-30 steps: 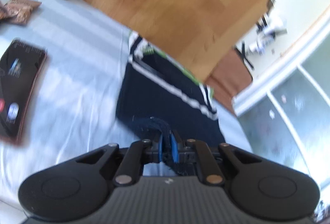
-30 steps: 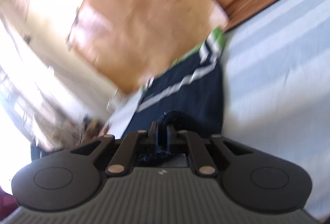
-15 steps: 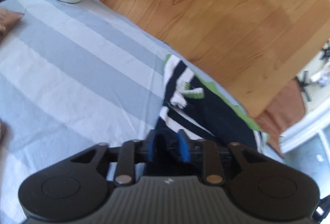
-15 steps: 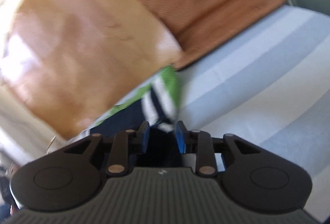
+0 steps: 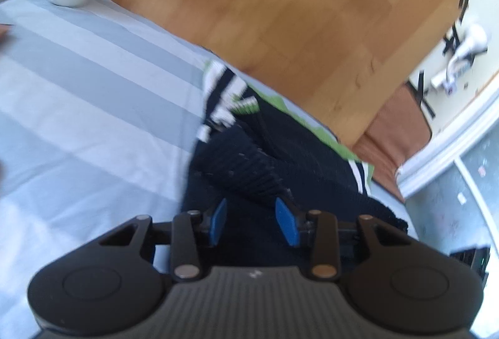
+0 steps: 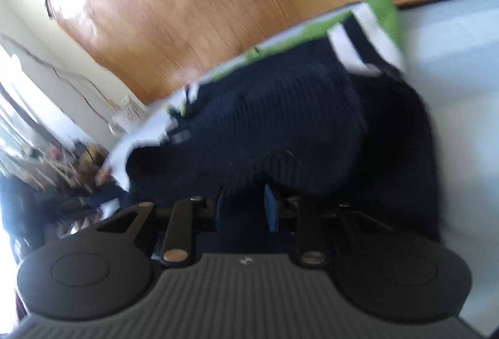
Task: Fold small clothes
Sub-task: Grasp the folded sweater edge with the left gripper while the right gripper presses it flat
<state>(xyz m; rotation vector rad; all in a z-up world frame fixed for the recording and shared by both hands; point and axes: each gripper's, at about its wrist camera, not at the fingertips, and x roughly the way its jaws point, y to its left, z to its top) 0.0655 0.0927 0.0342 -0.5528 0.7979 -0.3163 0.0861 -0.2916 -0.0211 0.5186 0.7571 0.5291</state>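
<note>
Hand-held gripper (image 5: 252, 222) open over garment (image 5: 249, 164)

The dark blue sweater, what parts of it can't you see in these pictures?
- Left wrist view: the sweater's near edge is hidden behind the left gripper.
- Right wrist view: the sweater's left end is smeared by blur; its near edge is hidden behind the right gripper.
- What kind of garment it is: folds hide the shape.
</note>
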